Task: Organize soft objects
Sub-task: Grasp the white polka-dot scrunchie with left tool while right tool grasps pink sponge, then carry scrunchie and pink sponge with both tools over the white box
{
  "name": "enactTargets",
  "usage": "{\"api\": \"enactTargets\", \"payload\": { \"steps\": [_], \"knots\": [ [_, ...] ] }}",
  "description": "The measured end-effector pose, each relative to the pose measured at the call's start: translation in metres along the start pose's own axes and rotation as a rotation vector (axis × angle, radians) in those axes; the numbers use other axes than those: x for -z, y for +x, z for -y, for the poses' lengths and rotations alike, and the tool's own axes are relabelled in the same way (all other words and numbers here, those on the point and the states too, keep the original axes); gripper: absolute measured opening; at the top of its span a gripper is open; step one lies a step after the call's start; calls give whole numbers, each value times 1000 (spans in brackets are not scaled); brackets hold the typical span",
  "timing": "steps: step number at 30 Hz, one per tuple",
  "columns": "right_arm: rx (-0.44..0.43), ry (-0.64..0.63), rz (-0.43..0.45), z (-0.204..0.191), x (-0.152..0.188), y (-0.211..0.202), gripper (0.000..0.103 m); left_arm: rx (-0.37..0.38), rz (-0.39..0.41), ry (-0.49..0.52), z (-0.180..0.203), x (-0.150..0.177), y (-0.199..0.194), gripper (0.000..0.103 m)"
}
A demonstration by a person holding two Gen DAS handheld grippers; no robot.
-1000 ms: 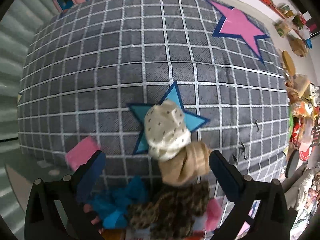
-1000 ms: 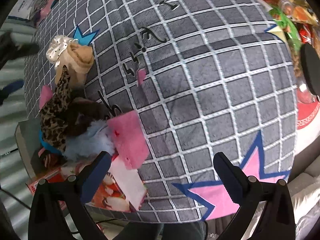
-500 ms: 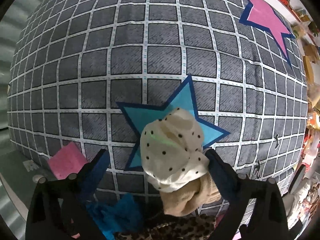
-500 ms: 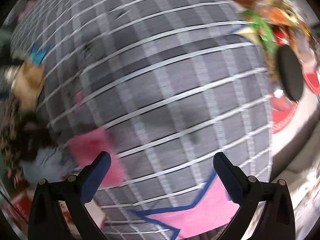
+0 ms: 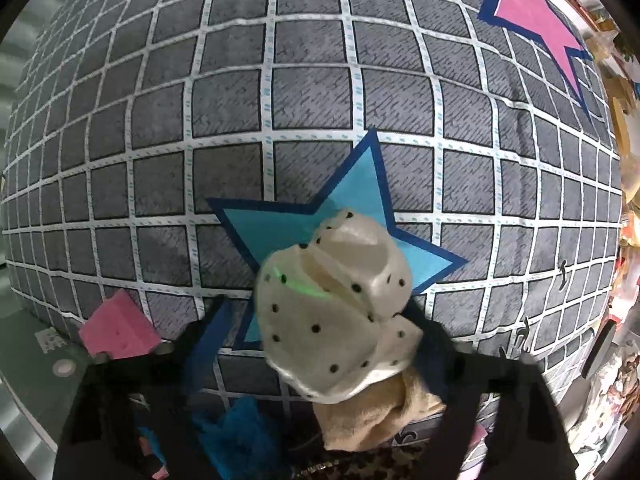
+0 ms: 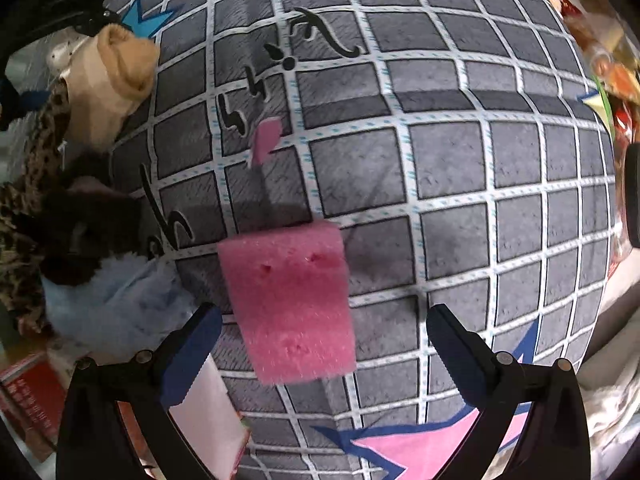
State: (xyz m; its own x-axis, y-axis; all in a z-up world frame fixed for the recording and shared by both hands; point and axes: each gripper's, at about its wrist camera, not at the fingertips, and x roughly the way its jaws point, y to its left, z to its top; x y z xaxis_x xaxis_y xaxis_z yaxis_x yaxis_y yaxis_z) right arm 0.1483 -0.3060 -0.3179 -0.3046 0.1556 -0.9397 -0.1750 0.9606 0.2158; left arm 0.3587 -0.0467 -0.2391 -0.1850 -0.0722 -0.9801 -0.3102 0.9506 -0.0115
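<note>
Cream satin with black dots, that is the bonnet filling the near middle of the left wrist view, sitting puffed up over a light blue star on the grey checked mat. I'm judging it light, slippery and floppy, so it is likely to collapse under a squeeze; the bunched lower rim looks like the best place to pinch, not the smooth crown. Under its near edge a tan knit piece is peeking out, soft and stretchy, and it may get dragged along.

The left gripper is straddling the bonnet, and its jaws have just been closing with the cloth between them; the right pad is hidden behind fabric, so I cannot tell whether they are pinching yet. Compared with a second ago the bonnet is looming far larger and the gripper is sitting much lower over it.

Over on the right wrist view, the right gripper is hanging spread wide, nothing held, with a pink sponge block lying on the mat between its fingers. That foam should be light, springy and grippy, so a grasp across its short sides should do. A second ago the sponge was off to the left of the jaws; now it is sitting nearly centred between them.
</note>
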Motion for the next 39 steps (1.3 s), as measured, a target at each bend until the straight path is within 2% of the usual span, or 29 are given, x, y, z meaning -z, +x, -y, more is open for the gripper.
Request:
{"api": "enactTargets", "payload": {
  "steps": [1, 2, 3, 4, 5, 7, 9, 15, 20, 25, 26, 31, 33, 35, 39],
  "knots": [
    [6, -12, 6, -4, 0, 0, 94, -13, -2, 0, 1, -1, 9, 67],
    [20, -28, 15, -10, 2, 0, 87, -22, 6, 8, 3, -1, 13, 57],
    [36, -47, 24, -19, 3, -1, 84, -25, 13, 22, 3, 0, 15, 42],
    [47, -66, 35, -20, 3, -3, 75, -13, 18, 37, 4, 1, 16, 33],
    [57, -79, 44, -27, 4, -6, 63, 4, 13, 39, 4, 2, 16, 27],
    [51, -92, 66, -11, 9, -21, 48, 32, 42, 26, 1, 5, 15, 25],
    [1, -73, 63, -3, 3, -34, 48, 20, 79, 37, 0, 10, 13, 25],
    [-45, -30, 112, 28, -8, -69, 48, -4, 167, 108, 7, 35, -2, 25],
    [-54, -12, 142, 39, -13, -104, 48, -10, 230, 169, 12, 66, -15, 25],
    [-51, 0, 160, 42, 2, -138, 48, 3, 262, 236, 27, 105, -27, 25],
    [-51, 4, 159, 54, 5, -153, 48, 4, 263, 252, 31, 115, -31, 25],
    [-53, 16, 169, 50, 27, -151, 48, -9, 258, 349, 41, 159, -22, 25],
    [-50, 13, 176, 54, 44, -141, 48, 14, 243, 383, 51, 184, -15, 25],
    [-48, 13, 179, 47, 53, -136, 48, 10, 230, 399, 48, 190, -18, 25],
    [-46, 13, 181, 33, 72, -129, 48, 36, 235, 436, 39, 230, -27, 25]
  ]
}}
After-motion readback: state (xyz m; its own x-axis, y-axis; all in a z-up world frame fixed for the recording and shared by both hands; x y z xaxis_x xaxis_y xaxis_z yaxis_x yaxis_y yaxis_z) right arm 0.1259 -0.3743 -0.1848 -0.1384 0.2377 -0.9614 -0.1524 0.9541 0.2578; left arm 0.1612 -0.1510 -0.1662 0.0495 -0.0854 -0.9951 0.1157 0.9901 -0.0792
